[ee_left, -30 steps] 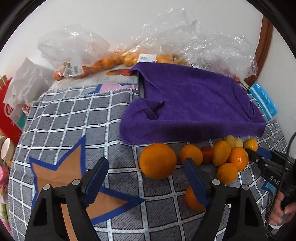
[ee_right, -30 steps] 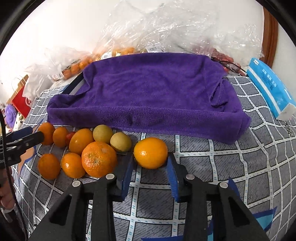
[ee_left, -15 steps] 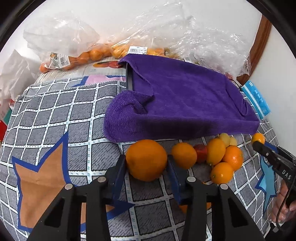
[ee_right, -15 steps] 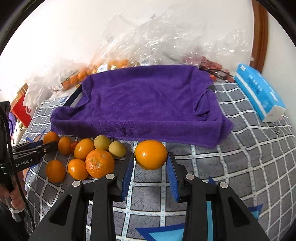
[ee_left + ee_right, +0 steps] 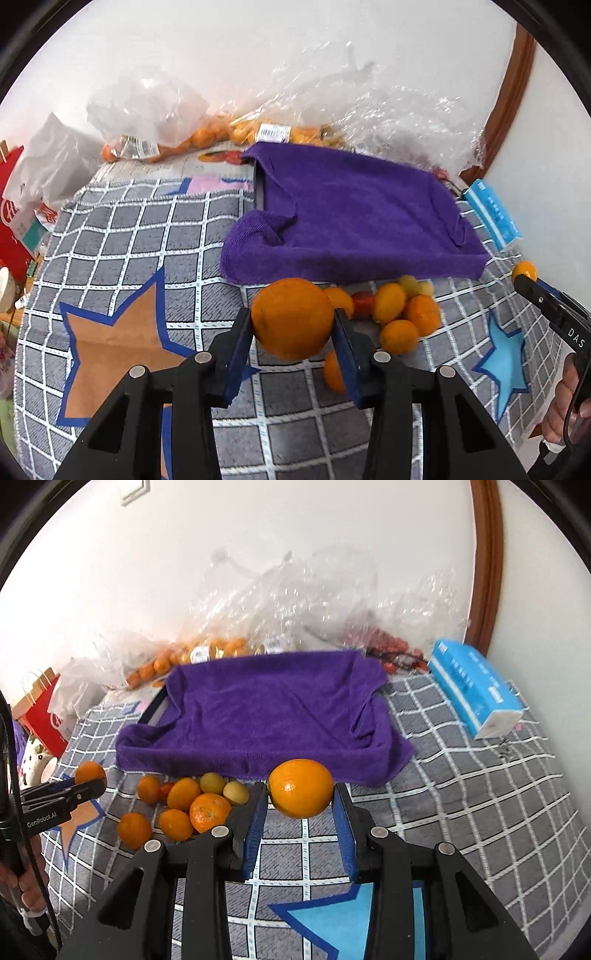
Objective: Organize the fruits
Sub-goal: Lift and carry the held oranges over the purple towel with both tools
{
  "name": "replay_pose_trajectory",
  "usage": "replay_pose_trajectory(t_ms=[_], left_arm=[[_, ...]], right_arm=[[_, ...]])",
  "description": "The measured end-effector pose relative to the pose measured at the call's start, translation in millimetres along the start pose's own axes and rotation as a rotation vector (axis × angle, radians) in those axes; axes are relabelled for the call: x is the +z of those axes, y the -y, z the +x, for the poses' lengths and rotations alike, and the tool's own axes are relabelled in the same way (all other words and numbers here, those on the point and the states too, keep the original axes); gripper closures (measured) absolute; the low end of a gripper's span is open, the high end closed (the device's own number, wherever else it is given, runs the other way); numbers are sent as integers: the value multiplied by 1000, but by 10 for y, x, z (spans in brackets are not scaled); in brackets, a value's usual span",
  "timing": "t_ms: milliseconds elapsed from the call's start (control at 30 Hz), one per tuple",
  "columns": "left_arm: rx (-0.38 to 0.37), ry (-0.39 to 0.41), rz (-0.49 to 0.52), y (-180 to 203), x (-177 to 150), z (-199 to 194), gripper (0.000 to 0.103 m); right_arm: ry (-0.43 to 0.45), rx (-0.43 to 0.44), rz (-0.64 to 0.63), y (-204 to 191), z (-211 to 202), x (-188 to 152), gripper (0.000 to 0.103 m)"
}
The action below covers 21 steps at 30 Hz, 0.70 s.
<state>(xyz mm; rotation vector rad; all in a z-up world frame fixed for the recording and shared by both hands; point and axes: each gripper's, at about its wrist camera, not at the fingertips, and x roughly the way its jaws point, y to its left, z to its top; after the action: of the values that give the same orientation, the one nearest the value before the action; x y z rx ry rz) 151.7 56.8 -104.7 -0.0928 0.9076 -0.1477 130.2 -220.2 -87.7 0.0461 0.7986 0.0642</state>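
Purple towel (image 5: 266, 716) edge just beyond both grippers (checked cloth (image 5: 480, 794) bare at right). Left gripper (image 5: 293, 332) clamped on large orange (image 5: 291, 319); right gripper (image 5: 300, 806) clamped on smaller orange (image 5: 301, 788). Loose fruit pile (image 5: 184, 805) between.

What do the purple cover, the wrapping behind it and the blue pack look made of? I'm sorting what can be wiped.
Purple cover: looks like terry or microfibre cloth, matte, fuzzy nap, soft folds.
Wrapping: thin clear plastic film, glossy, crinkled with glints.
Blue pack: probably a soft plastic wrapper, smooth and printed; contents not visible.

Black gripper (image 5: 293, 332) frames, blue pads (image 5: 255, 827), silver screws, white "GenRobot.AI" lettering.
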Motion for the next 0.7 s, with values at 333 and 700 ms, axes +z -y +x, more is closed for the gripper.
replay_pose_trajectory(t_ms=[333, 700], left_arm=[[-31, 43, 4, 240, 110, -327, 62], [-46, 69, 8, 377, 382, -452, 62]], right_arm=[[58, -10, -6, -50, -362, 154, 67], [81, 18, -17, -172, -401, 380, 67]])
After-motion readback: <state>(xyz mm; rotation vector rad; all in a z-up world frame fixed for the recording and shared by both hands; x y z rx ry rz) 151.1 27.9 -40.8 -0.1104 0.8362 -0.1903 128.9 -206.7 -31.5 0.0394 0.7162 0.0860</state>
